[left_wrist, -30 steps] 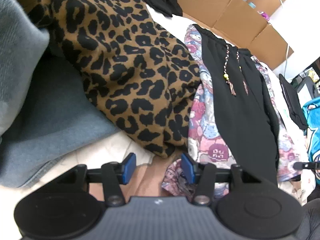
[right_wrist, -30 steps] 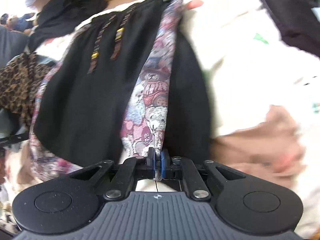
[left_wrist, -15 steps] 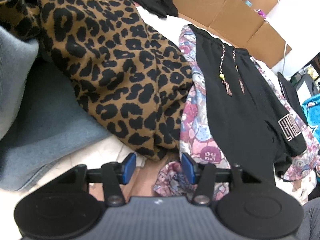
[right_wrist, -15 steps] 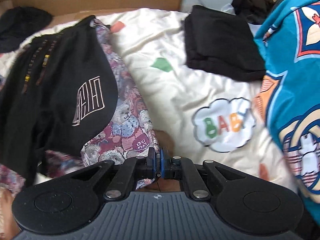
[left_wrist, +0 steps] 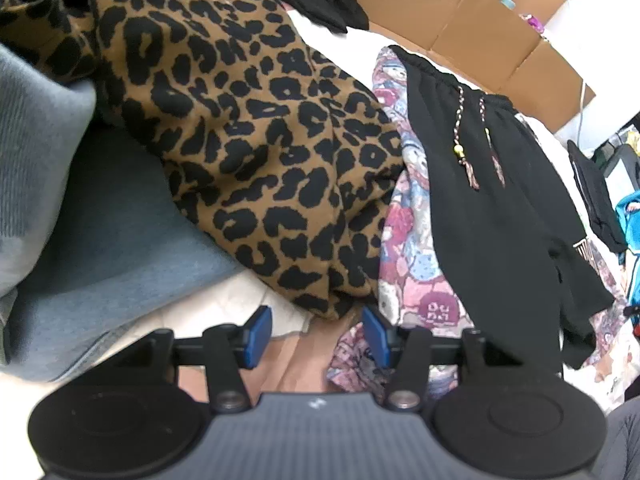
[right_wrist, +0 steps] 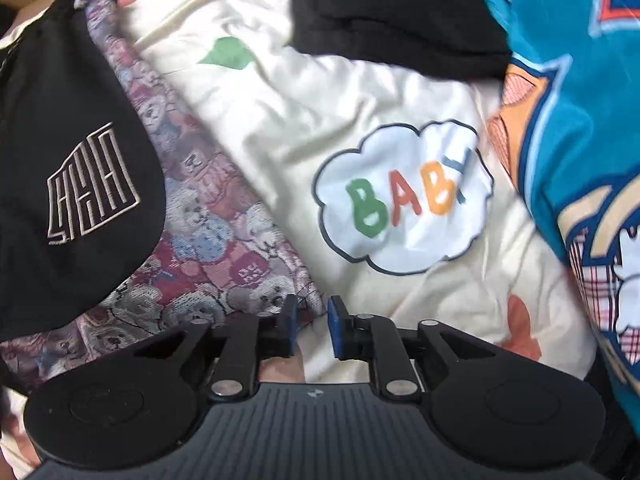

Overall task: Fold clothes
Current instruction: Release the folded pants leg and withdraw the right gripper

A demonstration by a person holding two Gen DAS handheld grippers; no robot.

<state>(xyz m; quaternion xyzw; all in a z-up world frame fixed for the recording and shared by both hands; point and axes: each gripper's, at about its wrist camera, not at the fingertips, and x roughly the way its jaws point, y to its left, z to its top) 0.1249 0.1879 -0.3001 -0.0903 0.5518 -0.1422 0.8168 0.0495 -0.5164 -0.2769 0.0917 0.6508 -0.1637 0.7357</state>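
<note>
- Black shorts [left_wrist: 492,216] with a beaded drawstring and a pale line logo lie spread over a bear-print garment [left_wrist: 416,256]; this pair looks like the piece being worked on, and I take the shorts as the landmark.
- Seen from the right wrist, a leg of the shorts [right_wrist: 68,184] is turned over so its logo faces up, the bear-print cloth [right_wrist: 224,248] showing along its edge.
- Folding seems only begun: one flap may be laid across, but the shorts are not yet a tidy packet, and several other garments nearby look unfolded.
- The right gripper [right_wrist: 312,322] sits at the bear-print hem just beside the shorts; its jaws have just been opening, stand narrowly apart, and nothing is between them, the hem lying just beside one pad.
- The left gripper [left_wrist: 316,330] hovers at the near end of the shorts, jaws about half spread, gripping nothing; bear-print cloth lies close to one pad.
- Beside the shorts on the left-wrist side is a leopard-print garment [left_wrist: 240,132], then grey-blue cloth [left_wrist: 100,232].
- On the opposite side lies a cream bed cover [right_wrist: 280,92] with a "BABY" cloud, a folded black piece [right_wrist: 392,16] and teal printed fabric [right_wrist: 576,120].
- Cardboard [left_wrist: 460,12] stands beyond the waistband.
</note>
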